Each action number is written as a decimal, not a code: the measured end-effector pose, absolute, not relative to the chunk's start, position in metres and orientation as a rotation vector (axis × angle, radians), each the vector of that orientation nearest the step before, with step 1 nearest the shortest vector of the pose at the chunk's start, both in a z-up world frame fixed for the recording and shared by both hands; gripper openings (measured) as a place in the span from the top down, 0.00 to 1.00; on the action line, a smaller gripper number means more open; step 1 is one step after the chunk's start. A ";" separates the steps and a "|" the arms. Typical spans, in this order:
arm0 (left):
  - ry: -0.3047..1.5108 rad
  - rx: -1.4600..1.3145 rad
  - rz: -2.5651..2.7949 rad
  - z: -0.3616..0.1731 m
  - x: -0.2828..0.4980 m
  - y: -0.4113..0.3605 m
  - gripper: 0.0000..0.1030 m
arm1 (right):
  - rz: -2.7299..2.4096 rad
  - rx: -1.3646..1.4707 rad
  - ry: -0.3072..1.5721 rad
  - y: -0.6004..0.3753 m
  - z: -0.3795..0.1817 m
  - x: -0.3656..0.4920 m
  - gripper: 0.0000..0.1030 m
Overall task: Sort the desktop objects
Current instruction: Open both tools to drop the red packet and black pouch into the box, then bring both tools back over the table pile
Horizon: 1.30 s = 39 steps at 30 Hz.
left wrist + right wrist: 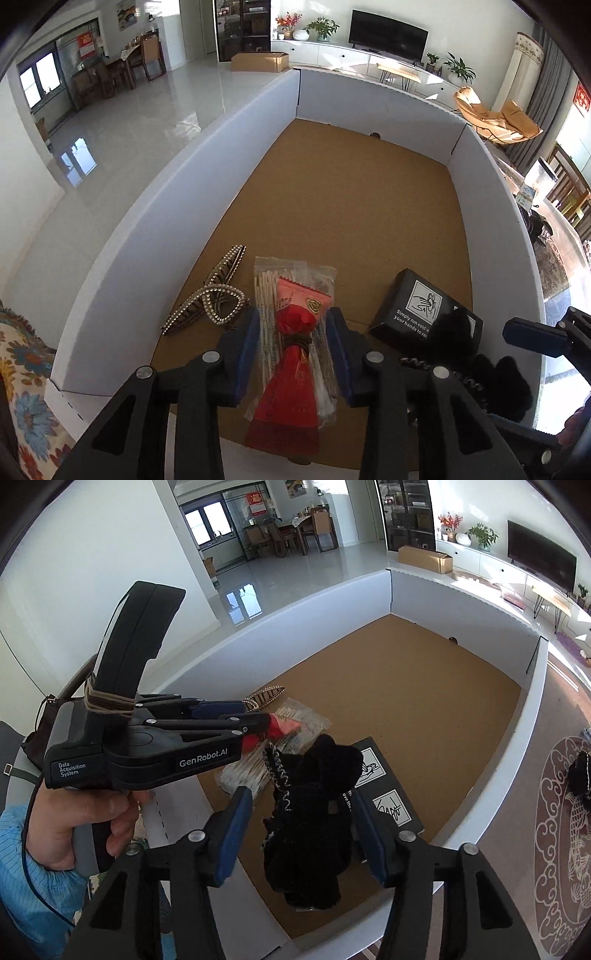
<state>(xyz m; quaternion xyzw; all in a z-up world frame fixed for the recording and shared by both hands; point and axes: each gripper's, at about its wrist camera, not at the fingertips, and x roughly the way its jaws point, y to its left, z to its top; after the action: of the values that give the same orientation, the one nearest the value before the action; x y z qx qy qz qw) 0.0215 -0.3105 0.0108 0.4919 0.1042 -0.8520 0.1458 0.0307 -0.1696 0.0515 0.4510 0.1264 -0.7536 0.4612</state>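
My left gripper [293, 317] hangs open over a red pouch [291, 369], with gaps on both sides of it. The pouch lies on a clear packet of cotton swabs [264, 295] on the cardboard floor of a white-walled box [207, 155]. A beaded hair clip [210, 299] lies to the left of them. My right gripper [301, 797] is open around a black plush toy [310, 812], and its pads stand off the toy. The toy rests partly on a black printed carton [391, 797]. In the right wrist view, the left gripper [258, 723] reaches in from the left, held by a hand [74, 823].
The box's white walls [532, 716] enclose the brown floor, which runs on toward the far corner. A floral cloth [22, 369] lies outside to the left. A patterned rug [561, 830] with a small dark object [580, 771] lies outside to the right.
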 end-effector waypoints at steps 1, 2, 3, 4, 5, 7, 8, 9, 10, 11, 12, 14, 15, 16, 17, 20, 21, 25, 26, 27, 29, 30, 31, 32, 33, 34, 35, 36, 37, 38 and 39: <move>0.304 1.394 -2.460 0.013 0.024 -0.309 0.42 | -1.867 1.094 0.293 -0.166 0.052 0.031 0.18; 0.302 1.358 -2.473 0.017 0.026 -0.308 0.34 | -1.881 1.075 0.269 -0.161 0.055 0.031 0.17; 0.297 1.327 -2.484 0.021 0.028 -0.306 0.31 | -1.894 1.058 0.242 -0.154 0.059 0.029 0.17; 0.290 1.303 -2.496 0.026 0.029 -0.302 0.30 | -1.908 1.042 0.216 -0.146 0.063 0.027 0.17; 0.282 1.284 -2.509 0.031 0.029 -0.297 0.30 | -1.925 1.022 0.193 -0.137 0.067 0.026 0.15; 0.261 1.246 -2.552 0.044 0.030 -0.285 0.30 | -1.991 0.962 0.148 -0.113 0.079 0.020 0.10; 0.242 1.228 -2.579 0.051 0.030 -0.276 0.30 | -2.035 0.933 0.129 -0.099 0.082 0.017 0.05; 0.219 1.213 -2.607 0.058 0.029 -0.264 0.30 | -2.088 0.904 0.109 -0.082 0.085 0.014 0.02; 0.196 1.201 -2.637 0.064 0.029 -0.252 0.29 | -2.139 0.884 0.094 -0.065 0.086 0.010 0.00; 0.174 1.192 -2.668 0.071 0.029 -0.238 0.29 | -2.195 0.871 0.085 -0.046 0.084 0.005 0.00; 0.155 1.187 -2.702 0.076 0.028 -0.223 0.28 | -2.254 0.871 0.086 -0.028 0.080 -0.001 0.00; 0.114 1.181 -2.780 0.089 0.028 -0.188 0.18 | -2.374 0.916 0.111 0.012 0.066 -0.016 0.00; 0.092 1.177 -2.815 0.093 0.028 -0.171 0.15 | -2.436 0.965 0.128 0.035 0.058 -0.025 0.00; 0.064 1.172 -2.855 0.098 0.028 -0.152 0.12 | -2.484 1.012 0.143 0.053 0.047 -0.033 0.00; 0.038 1.175 -2.893 0.100 0.028 -0.132 0.12 | -2.528 1.062 0.153 0.073 0.036 -0.041 0.00; -0.018 1.246 -2.990 0.099 0.026 -0.077 0.06 | -2.623 1.210 0.152 0.140 0.008 -0.053 0.00; -0.028 1.271 -3.013 0.094 0.023 -0.060 0.03 | -2.646 1.261 0.151 0.160 0.000 -0.054 0.00; -0.088 1.382 -3.028 0.056 0.007 -0.006 0.00 | -2.701 1.373 0.121 0.211 -0.024 -0.054 0.00; -0.102 1.411 -3.016 0.043 0.000 0.004 0.00 | -2.712 1.382 0.119 0.218 -0.027 -0.053 0.00; -0.111 1.432 -3.002 0.032 -0.007 0.010 0.00 | -2.718 1.388 0.112 0.222 -0.030 -0.053 0.00; -0.121 1.450 -2.968 0.011 -0.022 0.021 0.00 | -2.713 1.398 0.081 0.227 -0.035 -0.050 0.00; -0.121 1.451 -2.951 0.003 -0.029 0.023 0.00 | -2.712 1.404 0.065 0.228 -0.036 -0.048 0.00; -0.119 1.450 -2.935 -0.005 -0.035 0.025 0.00 | -2.713 1.410 0.049 0.230 -0.038 -0.047 0.00; -0.116 1.449 -2.920 -0.011 -0.042 0.024 0.00 | -2.722 1.394 0.048 0.230 -0.038 -0.046 0.00; -0.113 1.447 -2.907 -0.015 -0.048 0.025 0.00 | -2.720 1.387 0.039 0.230 -0.038 -0.046 0.00; -0.112 1.444 -2.896 -0.021 -0.054 0.025 0.00 | -2.720 1.387 0.040 0.228 -0.037 -0.046 0.00; -0.112 1.444 -2.888 -0.024 -0.059 0.025 0.00 | -2.720 1.388 0.043 0.228 -0.038 -0.046 0.00; -0.115 1.443 -2.880 -0.027 -0.064 0.025 0.00 | -2.721 1.391 0.049 0.226 -0.037 -0.046 0.00; -0.123 1.444 -2.869 -0.030 -0.069 0.025 0.00 | -2.722 1.395 0.058 0.225 -0.038 -0.046 0.00; -0.134 1.446 -2.855 -0.033 -0.073 0.026 0.00 | -2.724 1.401 0.072 0.223 -0.038 -0.045 0.00; -0.139 1.451 -2.843 -0.036 -0.078 0.026 0.00 | -2.726 1.404 0.082 0.222 -0.037 -0.045 0.00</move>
<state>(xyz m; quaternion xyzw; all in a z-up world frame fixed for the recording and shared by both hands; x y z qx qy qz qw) -0.0780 0.0262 -0.0361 0.4540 -0.0435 -0.8895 -0.0269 -0.0447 0.2217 -0.0370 0.4573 0.0267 -0.8881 0.0371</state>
